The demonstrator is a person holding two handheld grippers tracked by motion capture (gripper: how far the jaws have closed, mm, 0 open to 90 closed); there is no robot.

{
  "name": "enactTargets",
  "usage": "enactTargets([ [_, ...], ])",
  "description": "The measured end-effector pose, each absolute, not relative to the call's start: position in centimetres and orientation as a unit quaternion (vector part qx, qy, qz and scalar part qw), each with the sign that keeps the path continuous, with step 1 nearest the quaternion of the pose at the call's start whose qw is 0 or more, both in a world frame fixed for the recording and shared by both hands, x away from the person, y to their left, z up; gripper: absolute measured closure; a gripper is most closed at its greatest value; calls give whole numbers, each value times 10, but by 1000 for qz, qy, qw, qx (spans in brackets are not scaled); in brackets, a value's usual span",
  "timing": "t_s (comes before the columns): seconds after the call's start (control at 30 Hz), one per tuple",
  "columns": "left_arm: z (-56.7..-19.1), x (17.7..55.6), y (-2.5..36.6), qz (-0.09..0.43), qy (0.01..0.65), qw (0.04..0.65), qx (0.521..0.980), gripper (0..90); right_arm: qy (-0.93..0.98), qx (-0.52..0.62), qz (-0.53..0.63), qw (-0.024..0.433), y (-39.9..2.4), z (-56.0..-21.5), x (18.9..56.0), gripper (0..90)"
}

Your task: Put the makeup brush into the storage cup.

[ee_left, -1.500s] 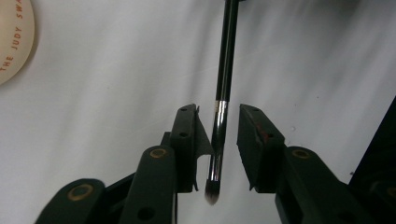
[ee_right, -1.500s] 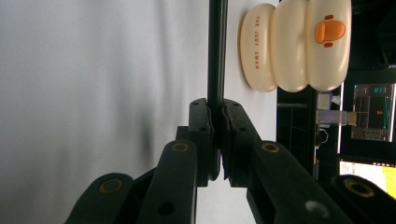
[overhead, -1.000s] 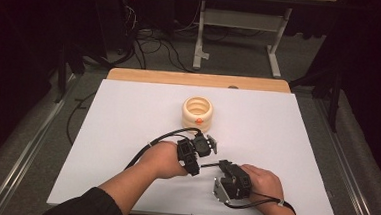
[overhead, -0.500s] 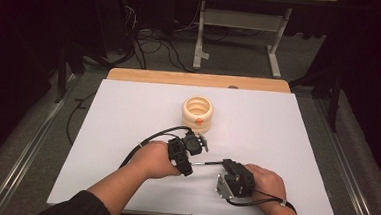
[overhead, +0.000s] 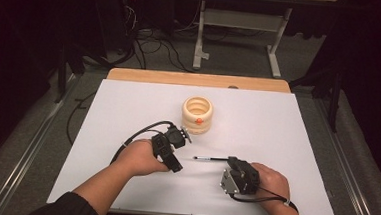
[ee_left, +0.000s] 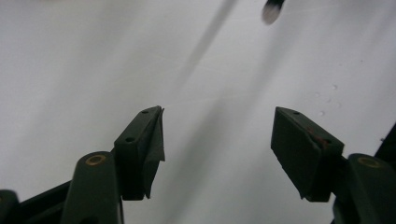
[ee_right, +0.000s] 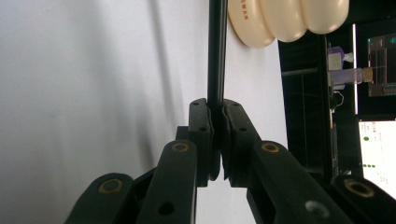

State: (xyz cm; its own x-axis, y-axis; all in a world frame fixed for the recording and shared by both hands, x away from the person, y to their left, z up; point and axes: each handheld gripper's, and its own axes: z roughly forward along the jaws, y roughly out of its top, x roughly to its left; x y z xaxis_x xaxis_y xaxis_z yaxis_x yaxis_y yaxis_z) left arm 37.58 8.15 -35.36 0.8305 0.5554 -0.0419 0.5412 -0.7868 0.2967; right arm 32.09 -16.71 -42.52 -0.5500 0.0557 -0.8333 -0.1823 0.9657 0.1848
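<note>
A plain white tabletop (overhead: 286, 143) with a light wooden strip along its far edge carries a cream, ribbed ring-shaped holder (overhead: 197, 114) marked with a small orange dot. Both the left hand-held gripper (overhead: 185, 137) and the right hand-held gripper (overhead: 230, 161) are black, with brass-coloured rivets on their jaws. The thin pen (overhead: 210, 159) is black with a pale, silvery tip.

A thin black pen-like stick (overhead: 213, 159) with a pale tip lies level just above the white worktop (overhead: 287, 128), one end clamped in the right hand-held gripper (overhead: 231, 163), tip pointing left, near the cream ribbed holder (overhead: 197, 115).
</note>
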Motion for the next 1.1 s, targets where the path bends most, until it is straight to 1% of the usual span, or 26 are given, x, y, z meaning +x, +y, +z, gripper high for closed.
enactTargets([
  [0.03,-355,376,83,23,294,151,944,314,868,-22,119,482,-168,-425,319,862],
  [0.07,-356,377,84,22,297,153,942,308,870,-23,125,476,-169,-425,321,862],
  [0.17,-359,378,89,22,307,154,939,263,869,-18,124,478,-171,-423,322,862],
  [0.43,-362,380,99,46,332,171,927,164,870,10,133,475,-175,-421,324,862],
  [0.63,-362,381,104,56,344,186,919,132,868,25,140,476,-179,-419,324,862],
  [0.9,-363,381,112,68,357,220,905,131,867,39,144,475,-182,-417,326,862],
  [1.1,-366,379,118,86,366,231,897,114,868,62,157,466,-186,-416,328,862],
])
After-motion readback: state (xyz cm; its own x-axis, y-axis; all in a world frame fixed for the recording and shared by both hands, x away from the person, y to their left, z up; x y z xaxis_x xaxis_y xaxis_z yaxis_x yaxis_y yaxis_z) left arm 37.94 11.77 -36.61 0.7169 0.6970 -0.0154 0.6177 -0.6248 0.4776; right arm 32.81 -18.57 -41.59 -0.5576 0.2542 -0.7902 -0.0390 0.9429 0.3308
